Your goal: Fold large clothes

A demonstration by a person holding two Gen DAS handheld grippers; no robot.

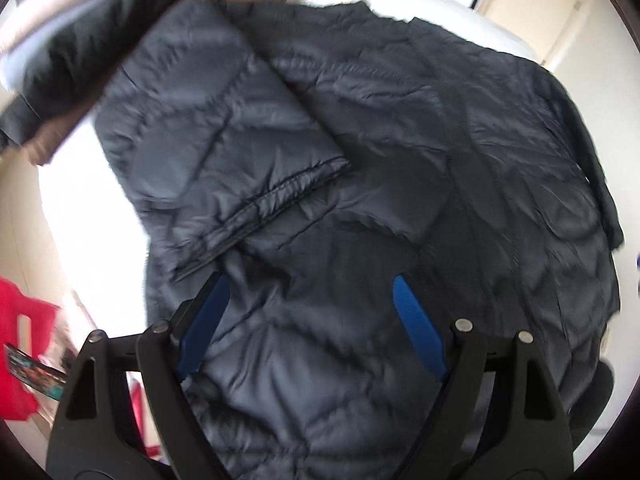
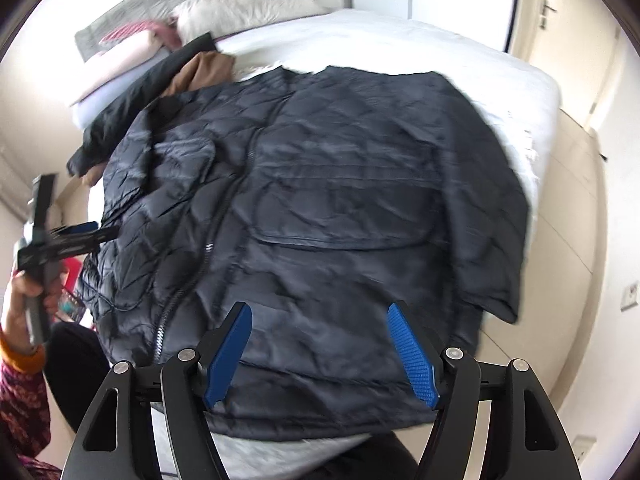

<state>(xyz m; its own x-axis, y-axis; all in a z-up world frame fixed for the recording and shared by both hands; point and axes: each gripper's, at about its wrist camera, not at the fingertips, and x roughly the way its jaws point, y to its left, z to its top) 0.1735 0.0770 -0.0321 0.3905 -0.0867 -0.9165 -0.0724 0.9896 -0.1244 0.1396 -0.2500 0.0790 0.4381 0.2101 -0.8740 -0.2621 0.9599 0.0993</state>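
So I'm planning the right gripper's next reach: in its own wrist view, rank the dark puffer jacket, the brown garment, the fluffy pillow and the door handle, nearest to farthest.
From the right gripper:
1. Dark puffer jacket, spread directly under the open jaws.
2. Brown garment, beyond the jacket's far left corner.
3. Fluffy pillow, at the head of the bed.
4. Door handle, far right, across the room.

I count 1 dark puffer jacket (image 2: pixel 320 200) under my tools, 1 sleeve (image 1: pixel 224 136) folded across it. 2 grippers: my left (image 1: pixel 308 292) & right (image 2: pixel 320 320), 2 blue pads ea. Beyond the jacket: 1 black garment (image 2: pixel 132 92), 1 brown one (image 2: pixel 204 70), 1 white pillow (image 2: pixel 248 10). 1 bed (image 2: pixel 400 40).
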